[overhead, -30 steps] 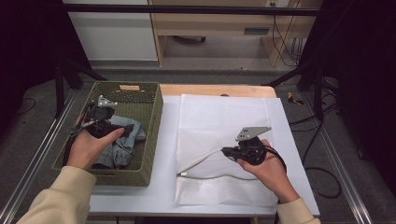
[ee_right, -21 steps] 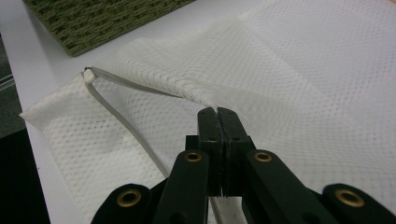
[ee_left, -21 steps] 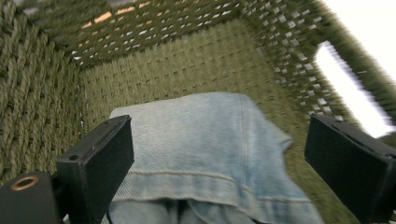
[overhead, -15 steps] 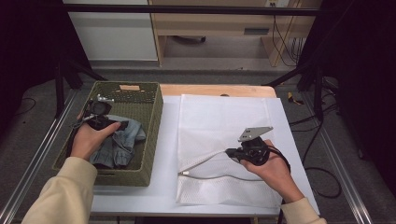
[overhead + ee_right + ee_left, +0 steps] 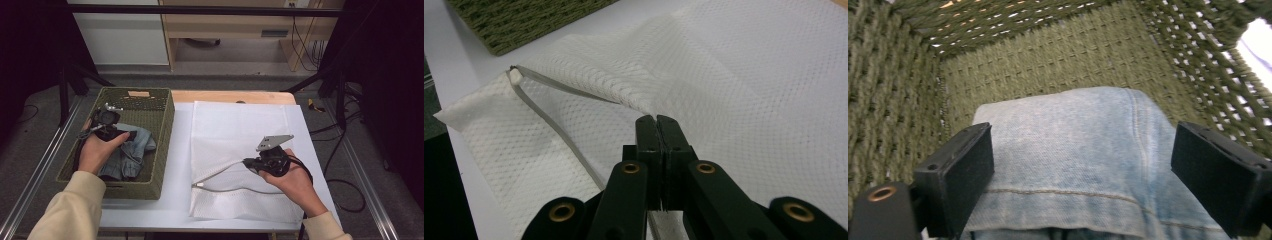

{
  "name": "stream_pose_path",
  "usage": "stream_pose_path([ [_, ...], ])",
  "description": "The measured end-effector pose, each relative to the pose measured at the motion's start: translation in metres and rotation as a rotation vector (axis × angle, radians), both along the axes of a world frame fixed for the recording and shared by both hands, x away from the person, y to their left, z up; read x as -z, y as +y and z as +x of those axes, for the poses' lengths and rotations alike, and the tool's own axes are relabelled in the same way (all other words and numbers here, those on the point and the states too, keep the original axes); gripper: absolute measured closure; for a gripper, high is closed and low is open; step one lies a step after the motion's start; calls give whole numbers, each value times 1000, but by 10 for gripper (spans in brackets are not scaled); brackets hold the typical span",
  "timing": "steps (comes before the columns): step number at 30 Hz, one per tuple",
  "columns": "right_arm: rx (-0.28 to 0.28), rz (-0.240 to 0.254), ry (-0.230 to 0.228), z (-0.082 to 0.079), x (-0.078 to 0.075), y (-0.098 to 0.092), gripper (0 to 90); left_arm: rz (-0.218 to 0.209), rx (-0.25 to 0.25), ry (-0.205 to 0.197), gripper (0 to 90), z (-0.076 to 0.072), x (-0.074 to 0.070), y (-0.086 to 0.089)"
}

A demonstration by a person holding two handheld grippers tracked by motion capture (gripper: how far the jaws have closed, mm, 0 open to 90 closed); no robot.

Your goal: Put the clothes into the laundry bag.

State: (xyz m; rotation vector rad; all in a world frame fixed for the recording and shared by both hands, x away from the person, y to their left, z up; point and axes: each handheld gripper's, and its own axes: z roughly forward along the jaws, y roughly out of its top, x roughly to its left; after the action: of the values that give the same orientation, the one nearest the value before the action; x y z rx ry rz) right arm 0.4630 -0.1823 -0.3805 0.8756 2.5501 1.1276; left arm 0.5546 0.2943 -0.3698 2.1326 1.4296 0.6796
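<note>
White table top (image 5: pixel 175 165) w/ wood edge at the back. Lower right of high view: our right gripper (image 5: pixel 250 162) is clamped tight on the upper layer of a white mesh bag (image 5: pixel 240 130), lifting it by the grey zipper (image 5: pixel 225 189). Left side: green woven basket (image 5: pixel 162 145) w/ folded jeans (image 5: pixel 1073 150) inside; our left gripper (image 5: pixel 1083 170) is wide open, jaws either side of the denim, not gripping.

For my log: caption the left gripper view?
Open left gripper poised over folded light-blue denim garment inside green woven basket.
</note>
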Motion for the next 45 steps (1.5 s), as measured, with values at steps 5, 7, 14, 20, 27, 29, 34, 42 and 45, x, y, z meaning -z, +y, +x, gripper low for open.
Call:
stream_pose_path([
  [5,-6,-1,4,0,0,1,895,15,9,34,71,2,11,3],
  [7,-14,-3,3,1,0,2,895,24,11,45,70,3,15,4],
  [14,-9,-18,13,1,2,4,893,35,19,34,72,3,13,3],
  [20,-7,-17,13,0,1,4,891,57,13,23,74,1,11,6],
  [27,-10,-17,19,1,4,4,890,87,-13,27,83,-1,16,13],
  [29,-8,-17,25,1,4,5,889,92,-31,22,83,-1,17,15],
  [34,-21,-13,21,1,4,6,884,54,-41,39,70,-3,20,19],
  [42,-36,-18,18,1,3,9,873,9,-87,118,35,-6,32,22],
  [45,-40,-21,22,0,3,10,869,-47,-87,179,26,-6,41,22],
])
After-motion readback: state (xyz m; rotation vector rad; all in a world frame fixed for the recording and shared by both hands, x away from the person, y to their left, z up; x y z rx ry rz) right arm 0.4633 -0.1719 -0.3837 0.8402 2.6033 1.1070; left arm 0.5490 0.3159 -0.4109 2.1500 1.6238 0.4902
